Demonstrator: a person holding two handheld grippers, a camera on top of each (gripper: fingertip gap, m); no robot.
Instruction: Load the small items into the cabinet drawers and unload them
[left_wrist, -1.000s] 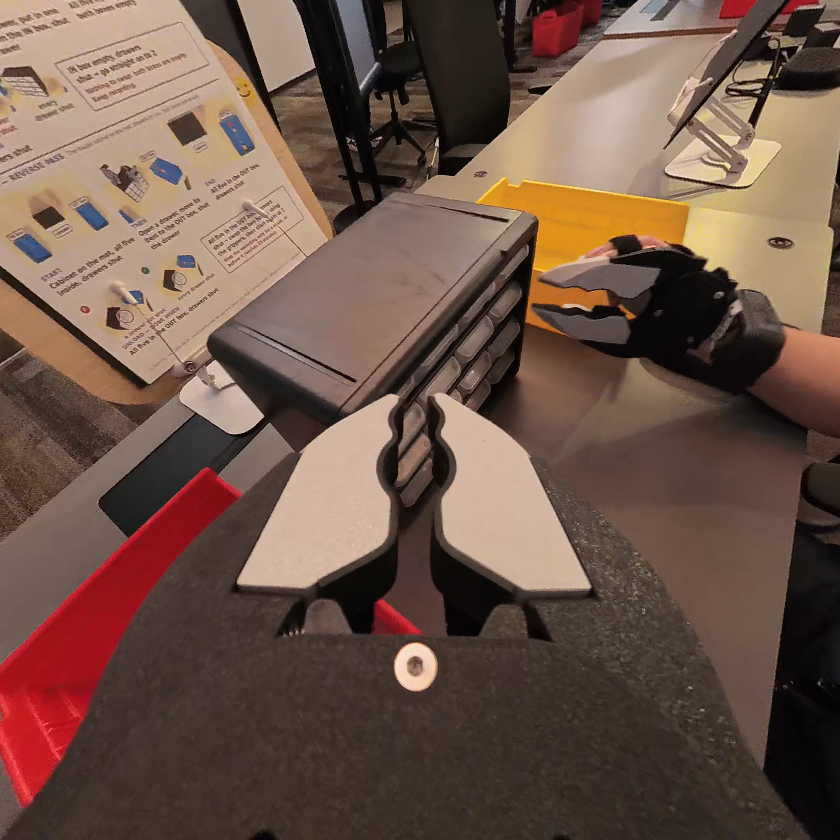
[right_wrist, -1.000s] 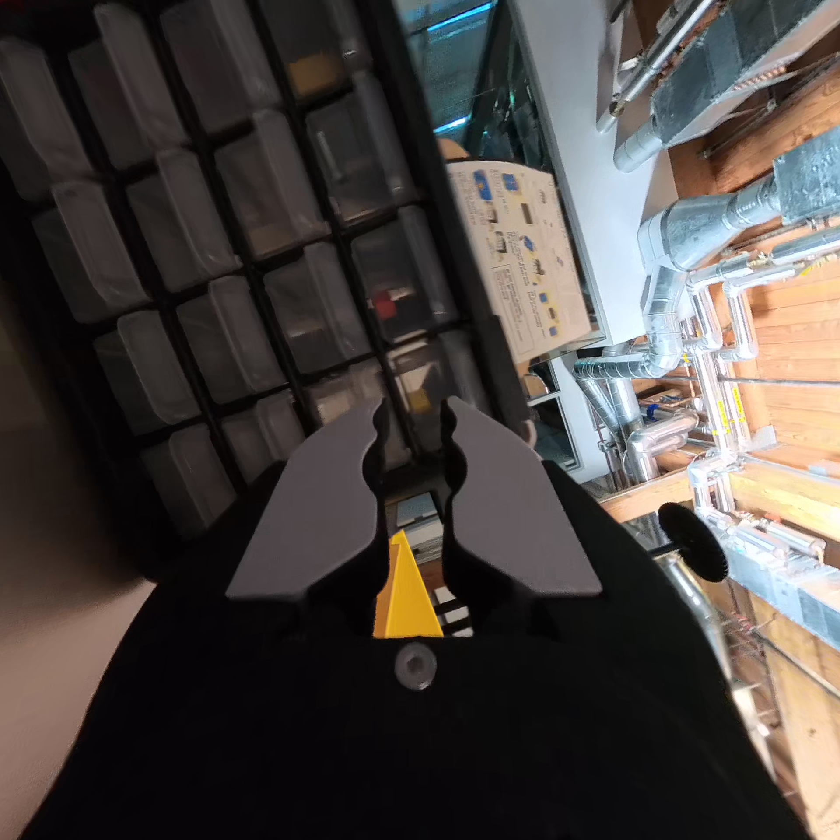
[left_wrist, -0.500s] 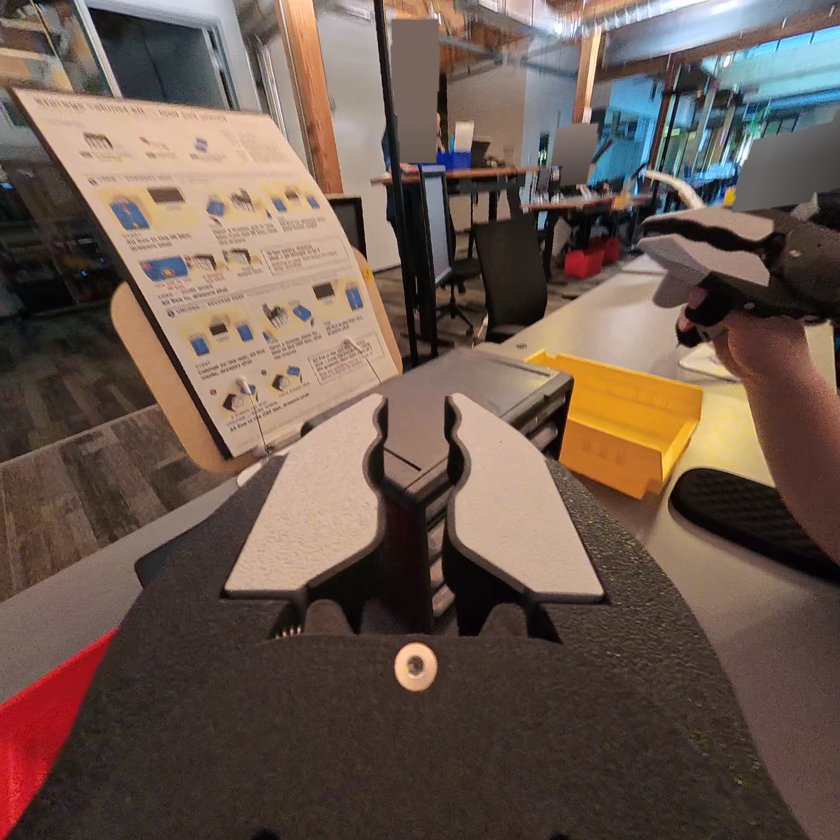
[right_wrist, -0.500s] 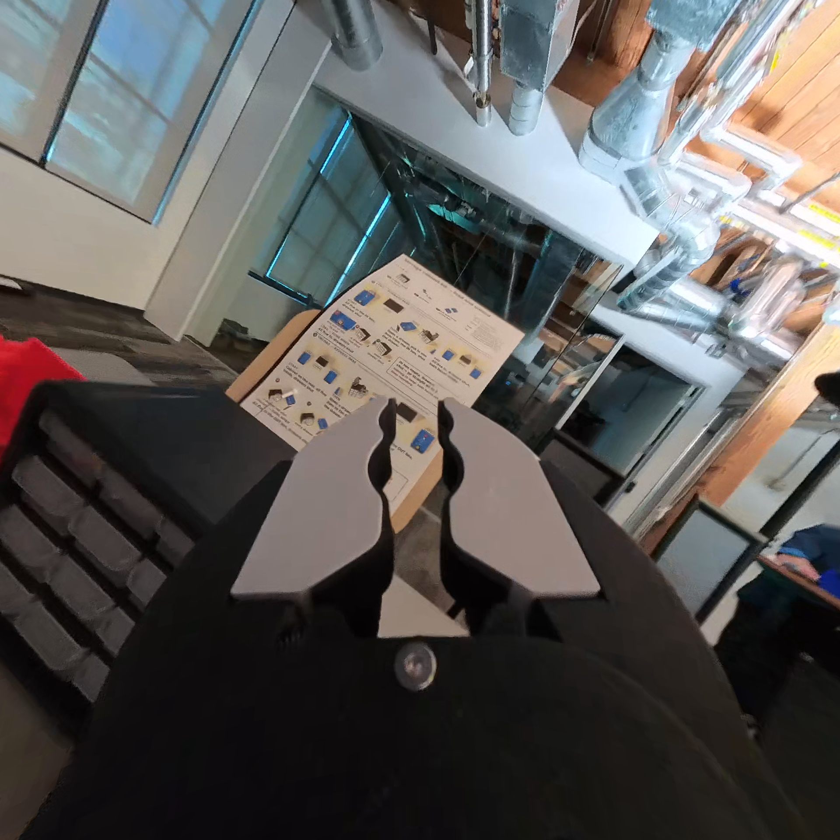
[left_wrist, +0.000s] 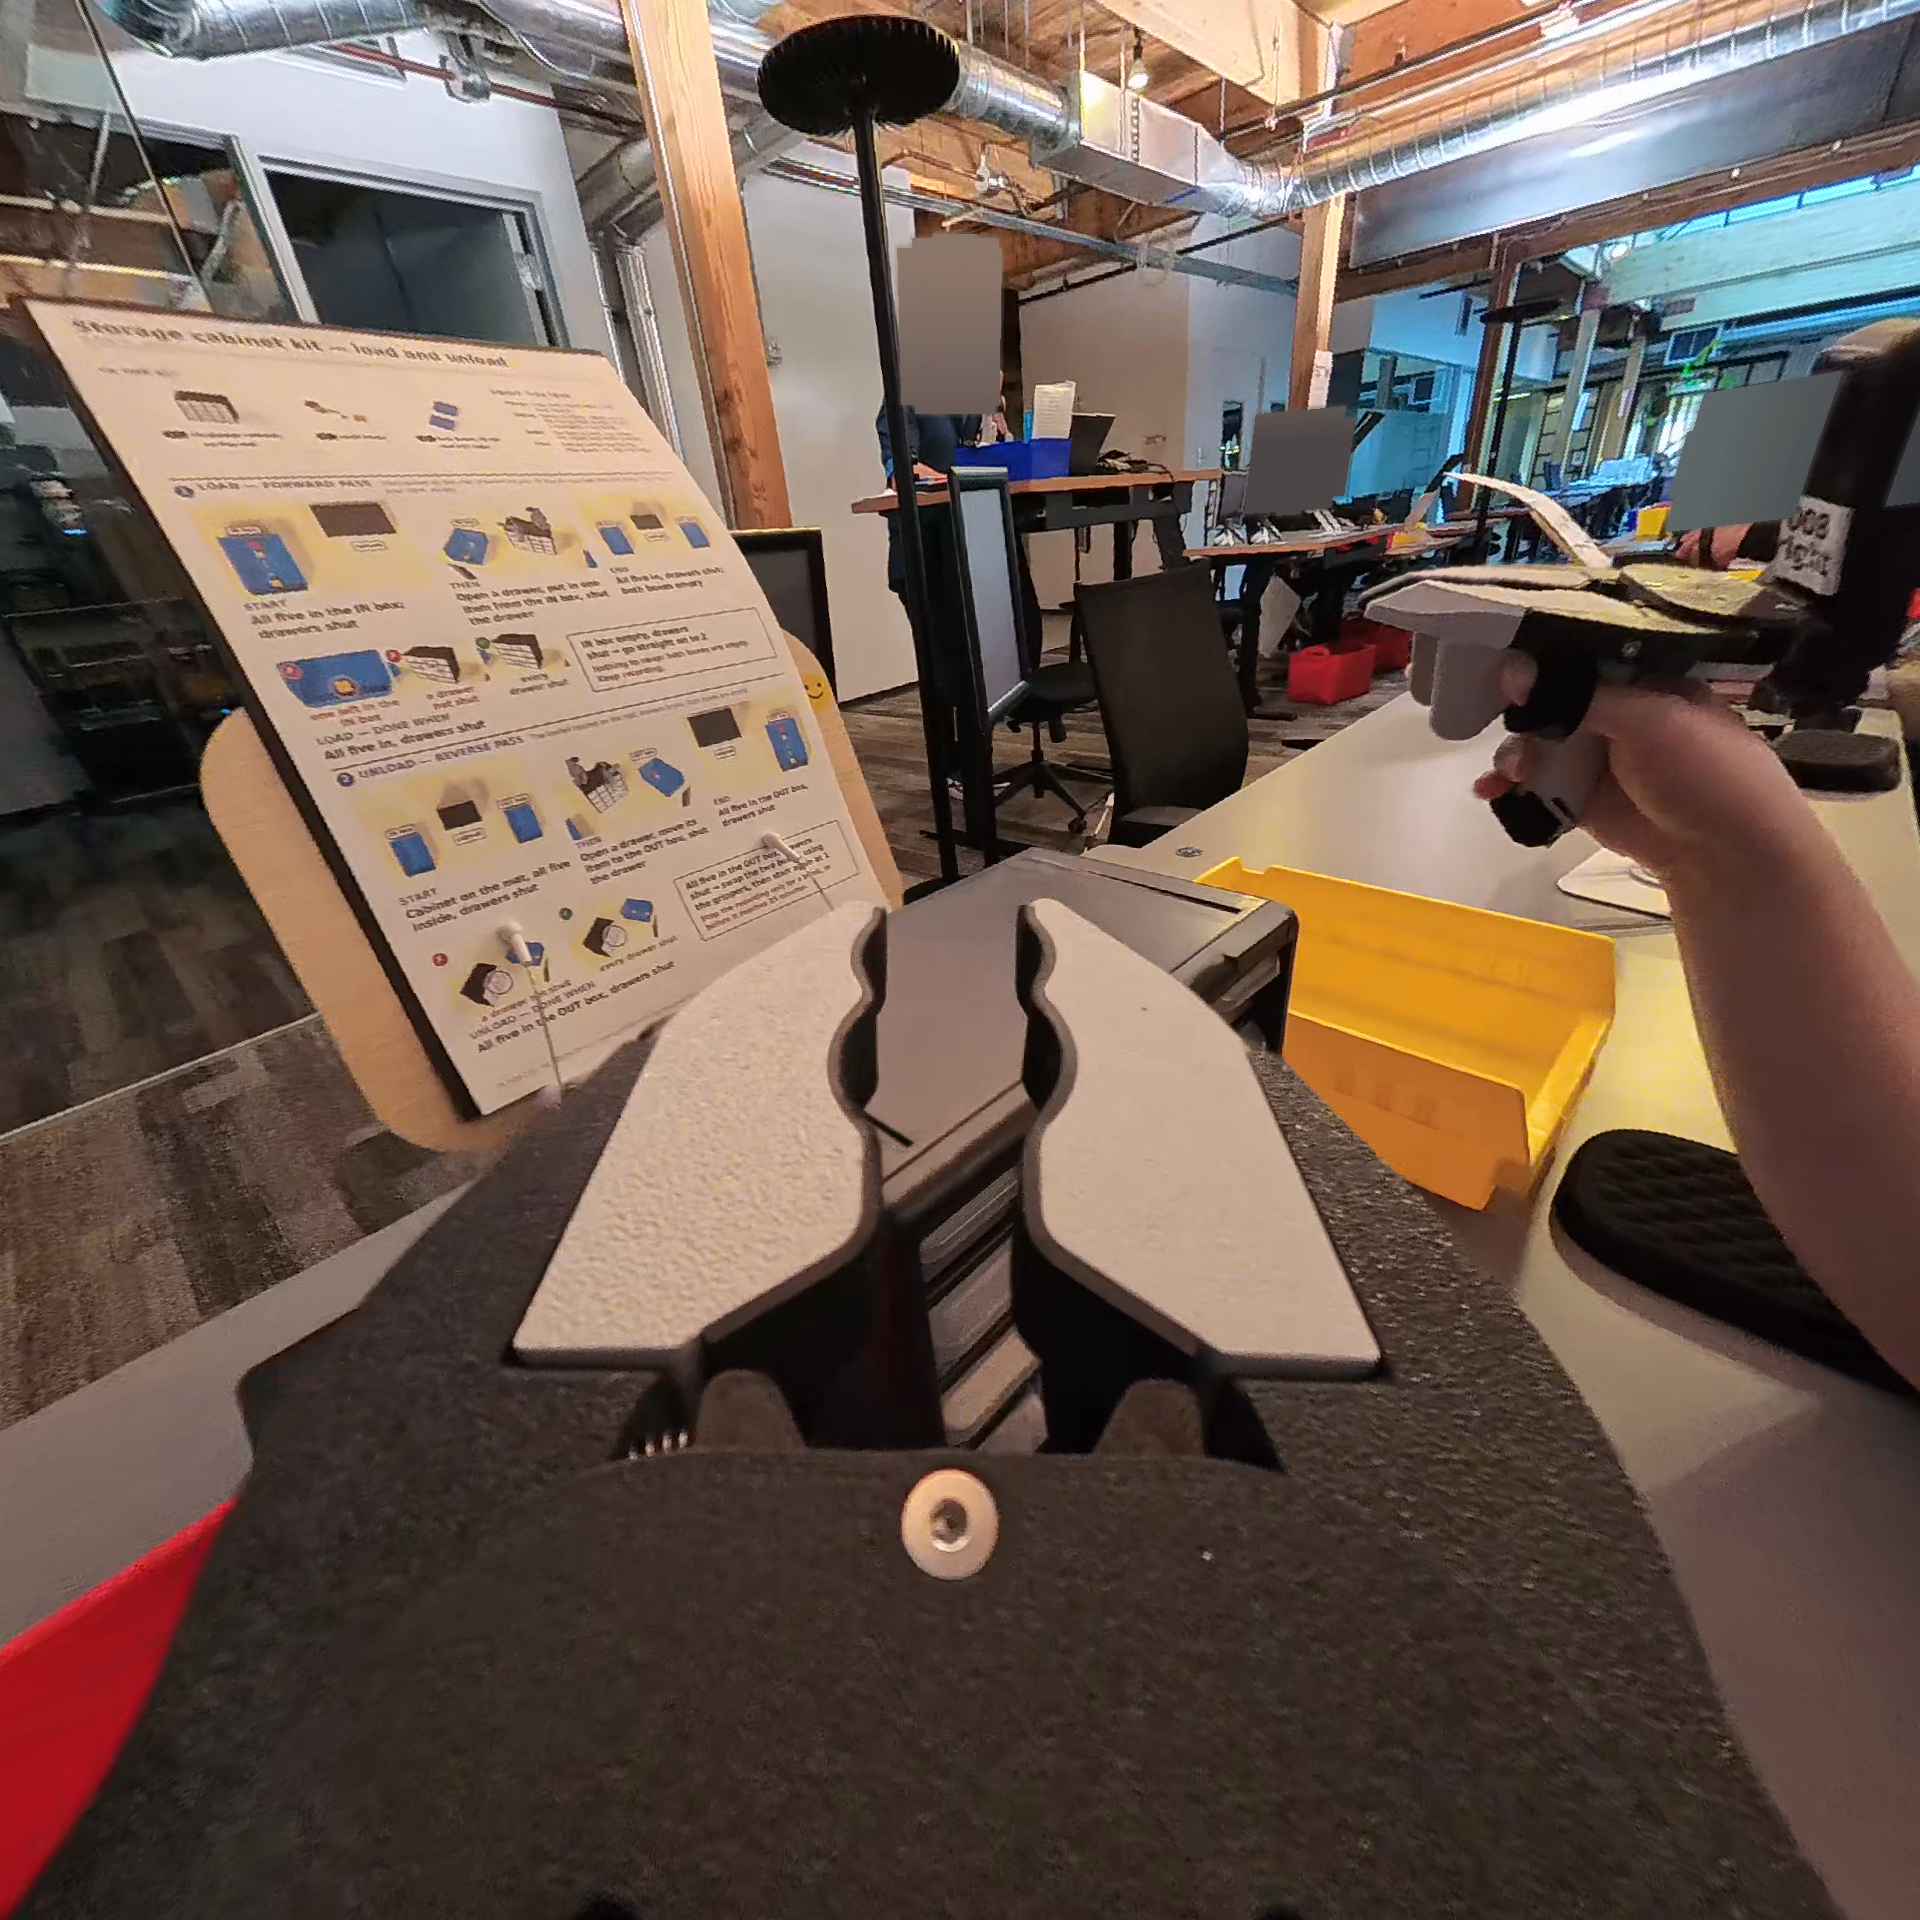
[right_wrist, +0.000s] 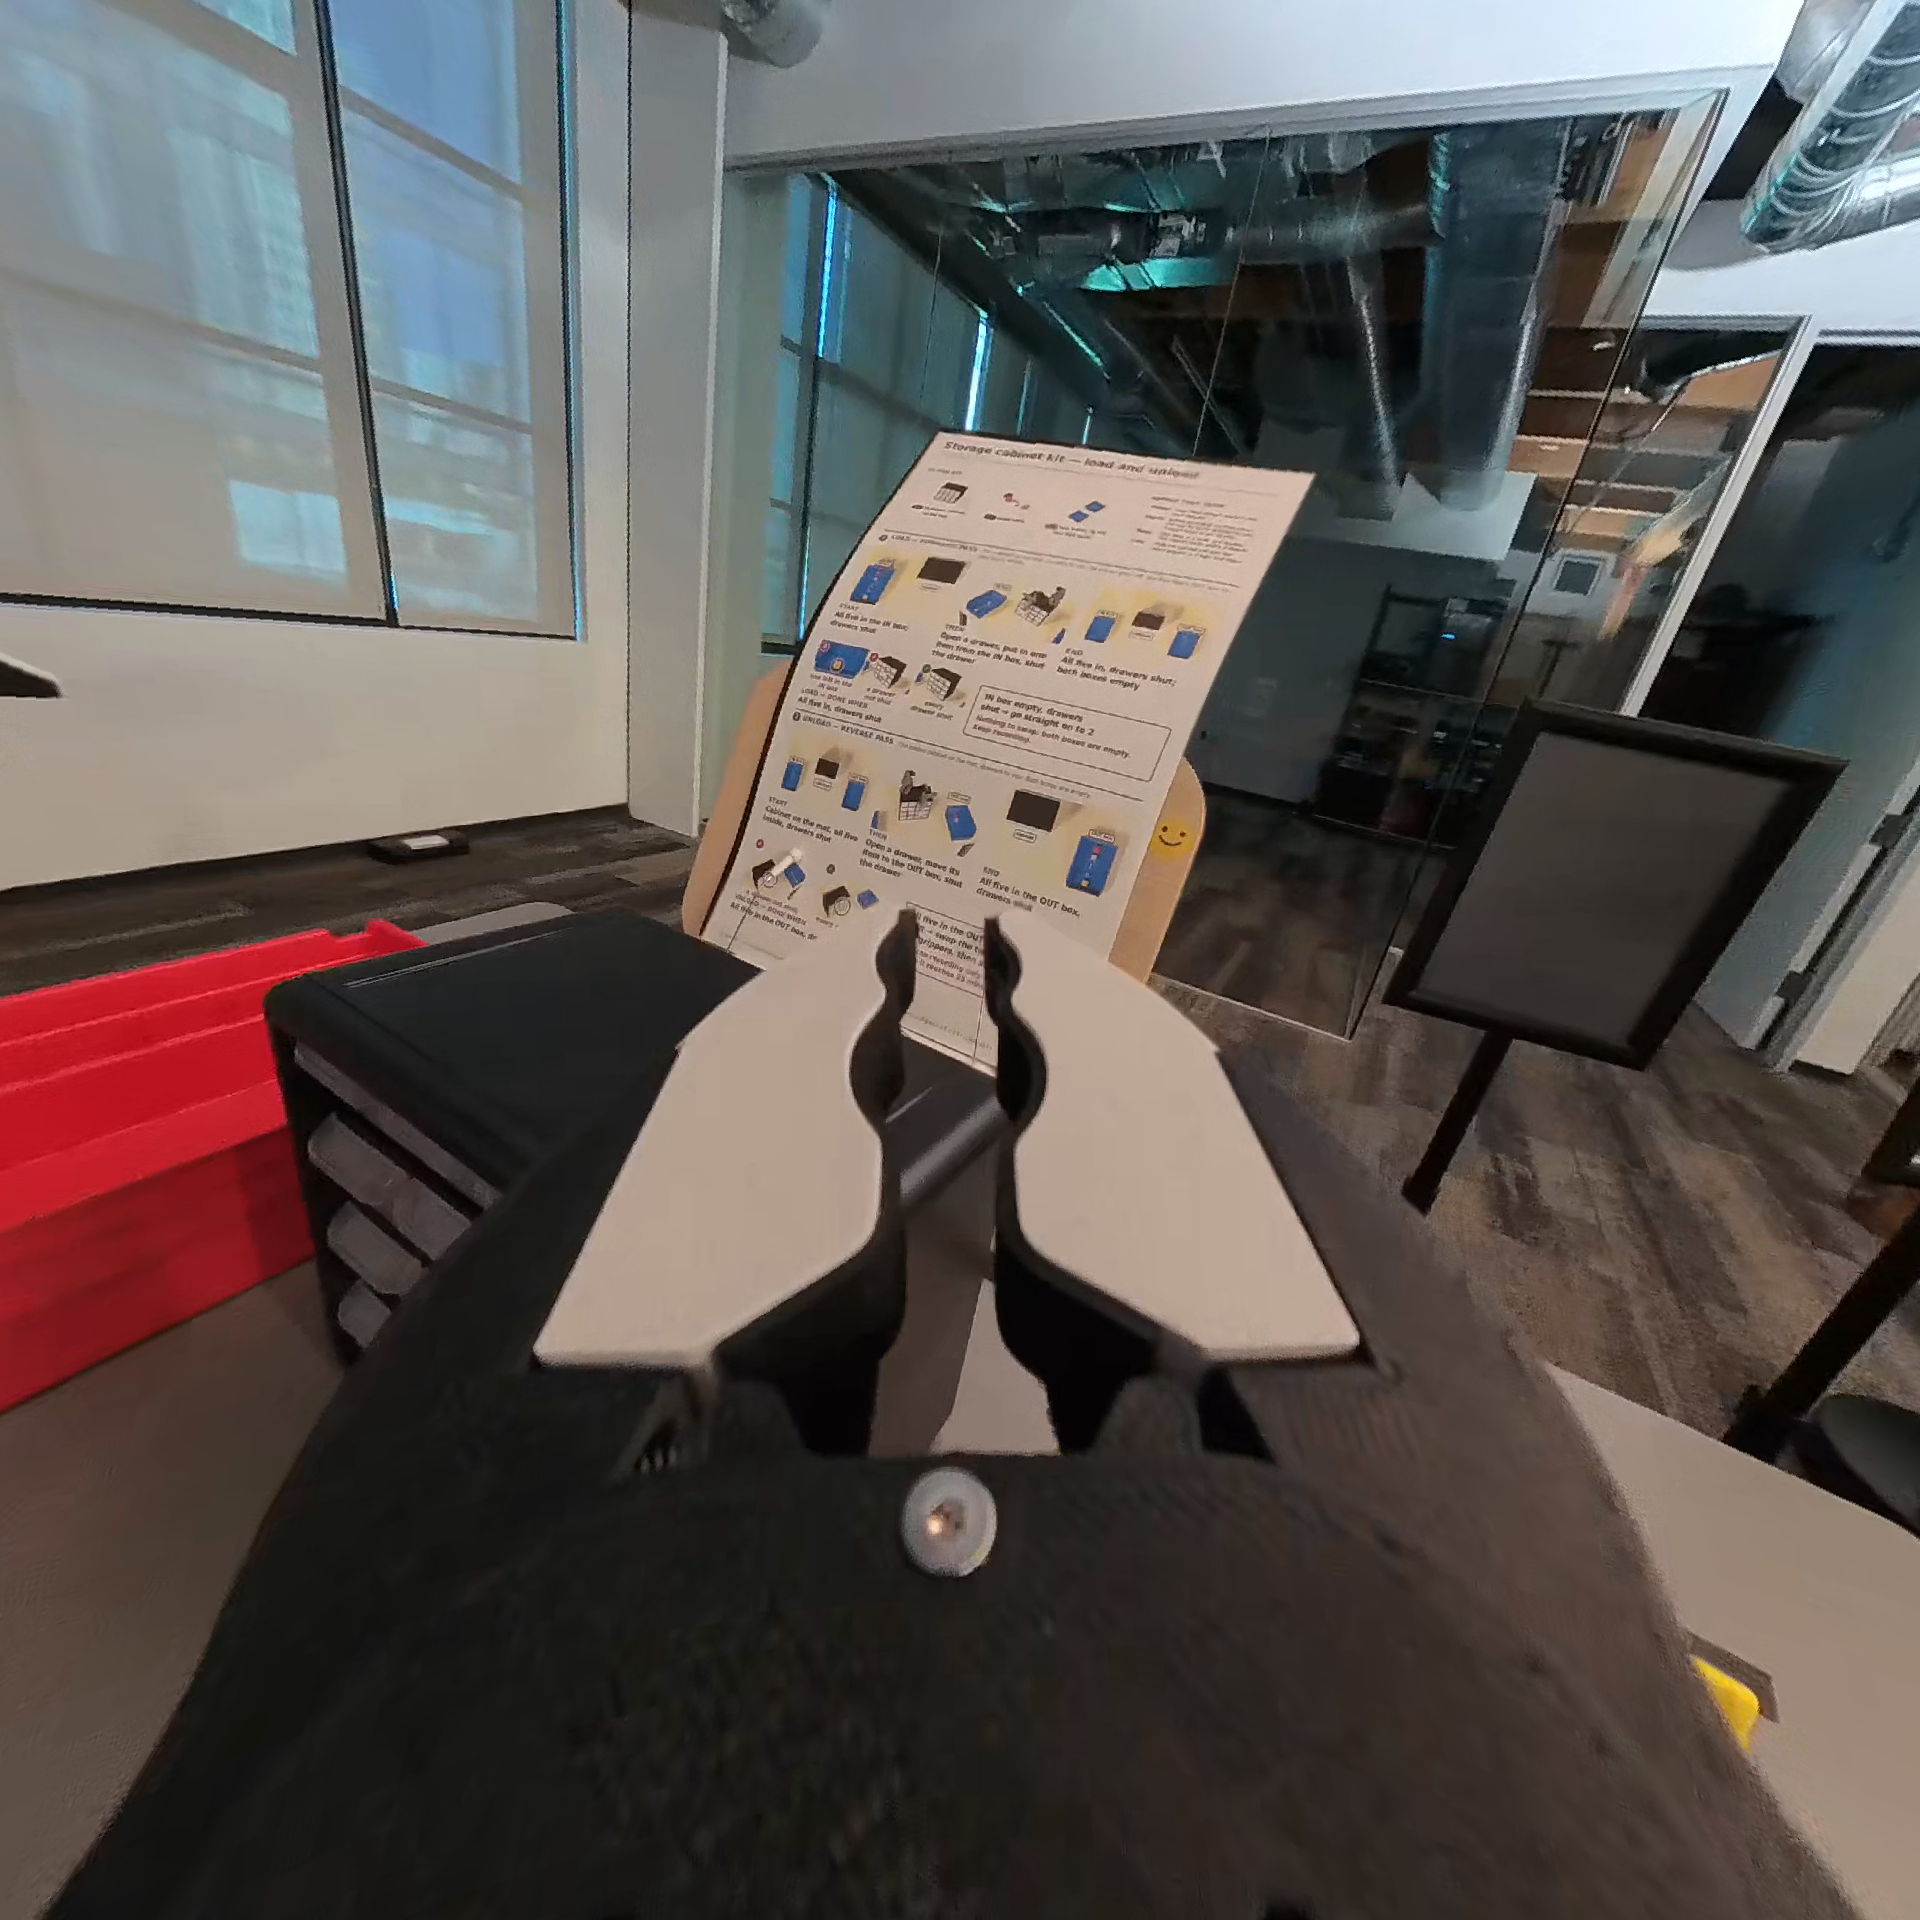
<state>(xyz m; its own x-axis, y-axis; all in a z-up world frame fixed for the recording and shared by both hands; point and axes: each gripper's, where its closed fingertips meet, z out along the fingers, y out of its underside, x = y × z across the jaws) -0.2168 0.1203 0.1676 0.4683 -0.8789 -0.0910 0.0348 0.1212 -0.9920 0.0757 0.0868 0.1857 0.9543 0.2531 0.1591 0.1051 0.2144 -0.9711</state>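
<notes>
The black drawer cabinet (left_wrist: 1101, 935) stands on the table, and the drawers I can see on it in the right wrist view (right_wrist: 488, 997) are shut. My left gripper (left_wrist: 948, 920) is raised level with the cabinet top, its jaws a narrow gap apart and empty. My right gripper (right_wrist: 951, 925) is raised above the cabinet, jaws almost together and empty. It also shows in the left wrist view (left_wrist: 1455, 623), held in a hand high at the right. No small items are visible.
A yellow bin (left_wrist: 1455, 997) sits right of the cabinet and a red bin (right_wrist: 135, 1091) left of it. An instruction board (left_wrist: 468, 675) leans behind the cabinet. A black mat (left_wrist: 1683, 1226) lies on the table. Office chairs, desks and a person stand farther back. About 30 cm separates my left fingertips from my right.
Both grippers have lifted from the cabinet front and tilted up to look across the room. The right gripper has rolled upright and its jaws have narrowed. The left jaws have parted slightly.
</notes>
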